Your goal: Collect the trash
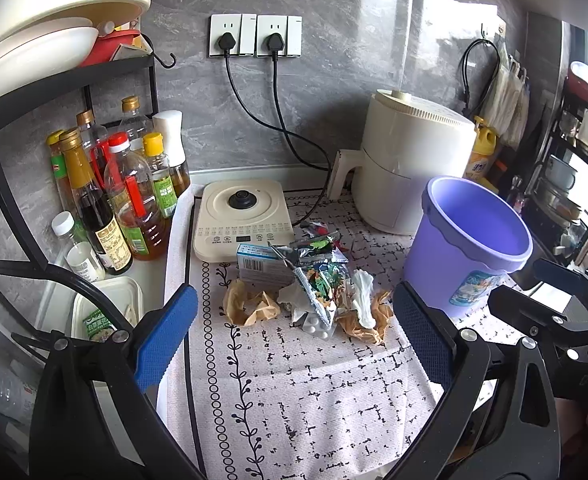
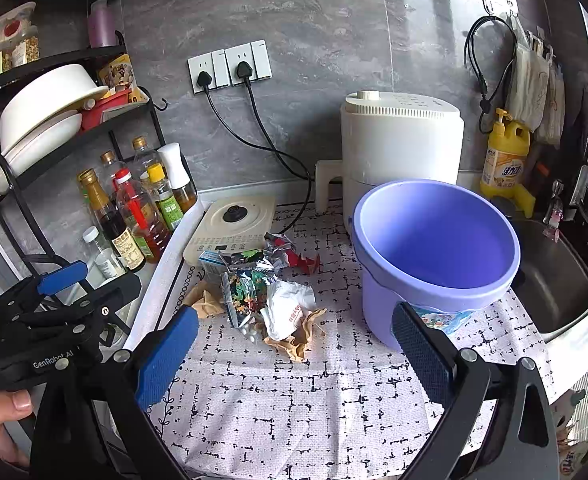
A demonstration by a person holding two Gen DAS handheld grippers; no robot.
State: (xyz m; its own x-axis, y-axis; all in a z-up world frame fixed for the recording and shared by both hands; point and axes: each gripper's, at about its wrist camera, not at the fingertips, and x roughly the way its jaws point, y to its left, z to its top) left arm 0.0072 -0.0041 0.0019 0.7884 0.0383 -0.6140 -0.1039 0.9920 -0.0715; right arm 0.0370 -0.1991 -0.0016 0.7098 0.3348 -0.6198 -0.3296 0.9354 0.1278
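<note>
Crumpled trash (image 1: 314, 288) lies beyond open left claw (image 1: 294, 336).

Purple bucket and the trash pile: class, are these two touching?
Apart. The right wrist view shows bare patterned mat between the purple bucket and the trash pile.

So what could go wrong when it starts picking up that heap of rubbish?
The pill blister pack lies flat under the foil wrappers, so the fingers may slip off it. The purple bucket looks light, and the right gripper could knock it over. Crumpled brown paper lies tangled with the tissue, so pieces may drop.
</note>
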